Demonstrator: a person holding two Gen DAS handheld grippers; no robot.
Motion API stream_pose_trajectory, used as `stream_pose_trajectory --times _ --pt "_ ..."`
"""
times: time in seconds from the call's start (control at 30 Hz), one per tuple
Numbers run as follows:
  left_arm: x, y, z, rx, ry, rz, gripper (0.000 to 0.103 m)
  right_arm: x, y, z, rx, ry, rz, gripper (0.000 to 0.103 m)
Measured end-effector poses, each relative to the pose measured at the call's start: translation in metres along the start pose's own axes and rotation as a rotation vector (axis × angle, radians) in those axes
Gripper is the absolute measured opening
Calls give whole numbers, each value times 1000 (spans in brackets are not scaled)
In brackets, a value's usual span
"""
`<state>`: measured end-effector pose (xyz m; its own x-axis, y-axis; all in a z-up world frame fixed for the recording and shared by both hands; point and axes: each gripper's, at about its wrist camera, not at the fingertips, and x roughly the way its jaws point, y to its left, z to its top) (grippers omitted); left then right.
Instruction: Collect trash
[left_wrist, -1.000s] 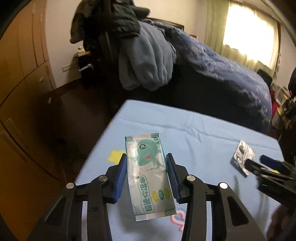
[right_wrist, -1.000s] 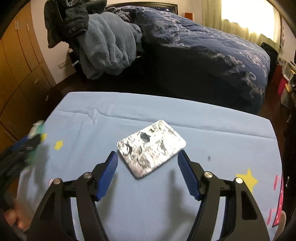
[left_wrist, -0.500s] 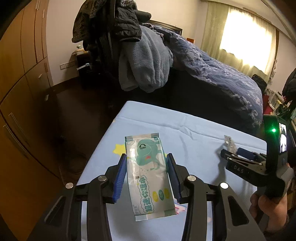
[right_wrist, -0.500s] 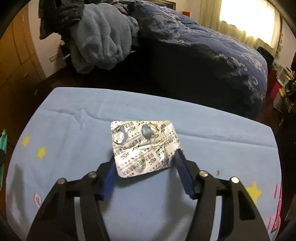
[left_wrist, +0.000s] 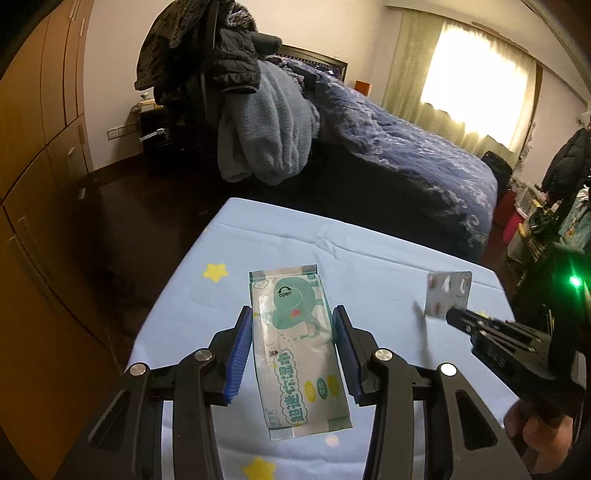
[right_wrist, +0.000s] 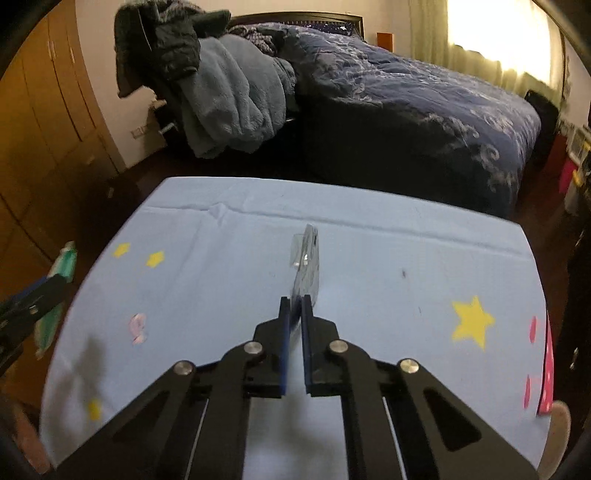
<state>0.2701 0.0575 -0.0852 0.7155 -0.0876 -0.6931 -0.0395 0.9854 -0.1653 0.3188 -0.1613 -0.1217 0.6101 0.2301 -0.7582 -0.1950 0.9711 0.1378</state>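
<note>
Both trash items are already gripped and clear of the table, so the coming move turns on carrying them away; no bin appears in either view.

The left gripper (left_wrist: 293, 332) stands partly open, its blue pads pressing the long edges of the flat green-and-white plastic wet-wipe packet (left_wrist: 297, 350). The packet's long axis runs straight ahead along the fingers.

The right gripper (right_wrist: 295, 306) is fully closed on the silver foil blister pack (right_wrist: 306, 258), held edge-on and projecting forward beyond the fingertips.

Below both lies the light-blue star-printed tablecloth (right_wrist: 388, 258), bare of further trash.

Beyond the table stand the dark-blue quilted bed (right_wrist: 424, 110) and a grey-blue fleece blanket (left_wrist: 266, 125). Nothing obstructs either gripper.
</note>
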Motion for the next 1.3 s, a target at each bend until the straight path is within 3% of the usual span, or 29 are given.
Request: stream_pose_trajectory --times 0.27,0.43,0.47,0.53,0.6,0.73,1.0,1.1,1.17,1.2,1.3 --pt "-31 -23 -20 41 -23 -33 44 -81 -1 -46 62 -65 114 6" --pt "-48 -32 -35 59 -24 -45 44 -98 5 -64 39 -62 94 11" --pt "-51 -32 -37 57 -24 -46 44 -95 7 -66 32 -48 82 15" --pt "-56 -29 -41 50 -23 -47 44 -88 12 -70 17 -18 92 51" --pt "-59 -25 -43 45 -24 -36 45 -82 19 -73 12 -14 111 73" --pt "-61 -14 -47 17 -19 -20 45 -52 35 -74 39 15 43 87" --pt "-58 4 -51 -6 -9 -10 45 11 70 -76 94 89 -110 88" --pt "-59 13 -51 -20 -12 -6 45 17 75 -76 83 73 -168 89" --pt "-58 17 -51 -29 -13 -5 45 17 74 -76 78 61 -199 79" --pt "-59 19 -51 -33 -14 -7 45 15 73 -76 67 53 -207 63" --pt "-58 20 -52 -34 -13 -14 45 11 65 -79 62 58 -173 57"
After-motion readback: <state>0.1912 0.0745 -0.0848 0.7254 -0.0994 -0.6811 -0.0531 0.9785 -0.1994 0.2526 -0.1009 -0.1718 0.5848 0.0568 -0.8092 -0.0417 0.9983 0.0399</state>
